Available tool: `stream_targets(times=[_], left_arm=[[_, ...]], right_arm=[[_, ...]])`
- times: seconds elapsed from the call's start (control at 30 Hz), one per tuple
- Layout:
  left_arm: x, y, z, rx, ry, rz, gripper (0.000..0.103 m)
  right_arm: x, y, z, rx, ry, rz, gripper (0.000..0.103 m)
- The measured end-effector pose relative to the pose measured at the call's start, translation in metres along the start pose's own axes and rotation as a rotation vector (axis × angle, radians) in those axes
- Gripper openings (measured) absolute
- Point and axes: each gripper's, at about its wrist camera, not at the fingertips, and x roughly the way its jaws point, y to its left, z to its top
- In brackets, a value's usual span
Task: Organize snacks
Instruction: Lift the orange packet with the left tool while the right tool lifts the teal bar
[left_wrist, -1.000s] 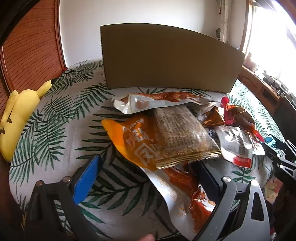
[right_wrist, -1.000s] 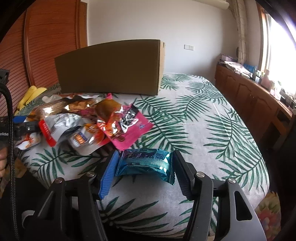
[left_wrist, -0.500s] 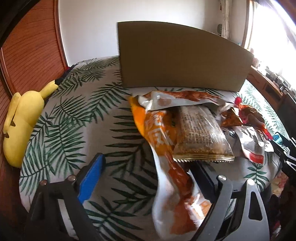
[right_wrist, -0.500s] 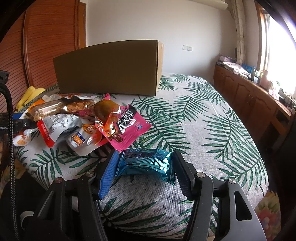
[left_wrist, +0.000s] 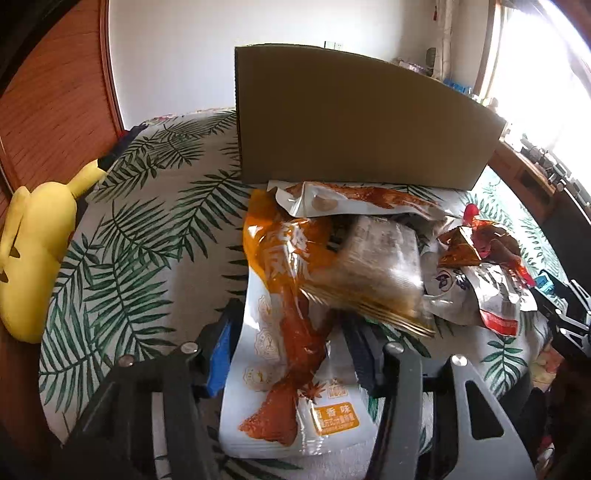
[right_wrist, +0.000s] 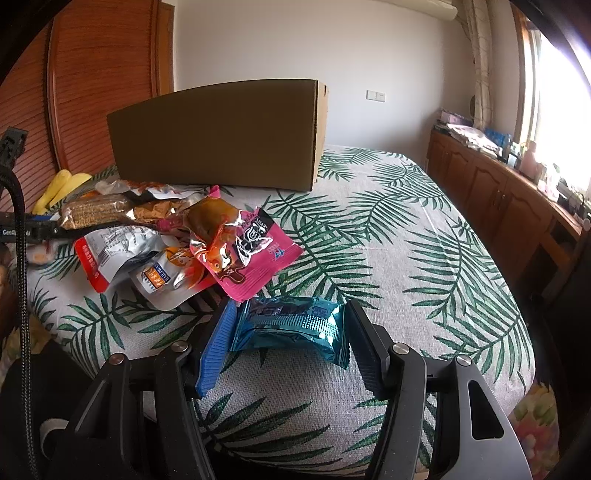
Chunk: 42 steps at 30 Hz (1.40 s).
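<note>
My left gripper (left_wrist: 291, 343) is shut on a long orange and white snack bag (left_wrist: 291, 354), with a brown grain-bar packet (left_wrist: 373, 273) lying tilted over its upper part. More snack packets (left_wrist: 480, 280) are piled to the right, in front of a cardboard box (left_wrist: 351, 122). My right gripper (right_wrist: 291, 332) is shut on a teal foil snack packet (right_wrist: 291, 326), held just above the bed. In the right wrist view the snack pile (right_wrist: 166, 240) lies to the left, before the cardboard box (right_wrist: 221, 136).
A palm-leaf bedspread (right_wrist: 406, 240) covers the bed. A yellow plush toy (left_wrist: 33, 236) lies at the bed's left edge. A wooden wardrobe (left_wrist: 48, 92) stands at the left, and a low wooden cabinet (right_wrist: 517, 192) runs under the window at the right.
My left gripper has closed on the orange and white bag and pulled it nearer; the grain-bar packet has shifted and blurs. My right gripper holds the teal packet, nearly still.
</note>
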Motion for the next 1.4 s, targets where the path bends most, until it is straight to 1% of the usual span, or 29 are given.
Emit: stream_targets(times=[0.07,0.13,0.23,0.37,0.43,0.47,0.5,0.53,0.57,0.7,0.83,1.0,1.23,1.4], left_arm=[[-0.006,0.003,-0.001,-0.001,-0.019,-0.009,0.035],[-0.01,0.007,-0.001,-0.006,-0.029,-0.014,0.026],[-0.017,0.012,-0.002,0.002,-0.041,-0.009,0.02],[-0.024,0.021,-0.007,-0.012,-0.053,-0.014,0.016],[-0.031,0.025,-0.01,-0.023,-0.079,-0.016,0.015],[-0.034,0.027,-0.01,-0.026,-0.087,-0.02,0.013],[-0.037,0.029,-0.011,-0.033,-0.1,-0.027,0.011],[-0.041,0.03,-0.012,-0.038,-0.113,-0.031,0.003],[-0.044,0.031,-0.011,-0.039,-0.121,-0.023,0.002],[-0.049,0.032,-0.011,-0.037,-0.14,-0.026,0.001],[-0.052,0.03,-0.012,-0.044,-0.157,-0.041,0.001],[-0.067,0.026,-0.01,-0.041,-0.207,-0.049,0.0],[-0.089,0.022,0.001,-0.027,-0.269,-0.065,0.0],[-0.106,0.012,0.017,-0.001,-0.326,-0.079,0.0]], right_arm=[[0.0,0.0,0.001,-0.001,0.001,0.002,0.062],[0.0,0.0,0.001,-0.002,0.001,0.001,0.062],[0.0,0.0,0.001,-0.005,0.002,0.005,0.06],[-0.001,0.001,0.002,-0.021,0.006,0.016,0.054],[-0.001,0.001,0.002,-0.023,0.008,0.024,0.049],[-0.001,0.002,0.003,-0.024,0.008,0.024,0.044],[-0.001,0.003,0.003,-0.026,0.009,0.022,0.041],[-0.001,0.002,0.004,-0.024,0.009,0.026,0.04],[0.0,0.002,0.004,-0.022,0.01,0.028,0.038],[0.0,-0.002,0.005,0.002,0.006,0.032,0.037],[-0.005,-0.005,0.006,0.007,-0.011,0.028,0.037],[-0.011,-0.006,0.01,0.01,-0.03,0.027,0.038],[-0.021,-0.004,0.02,0.002,-0.062,0.034,0.038],[-0.027,0.001,0.034,-0.023,-0.089,0.04,0.038]])
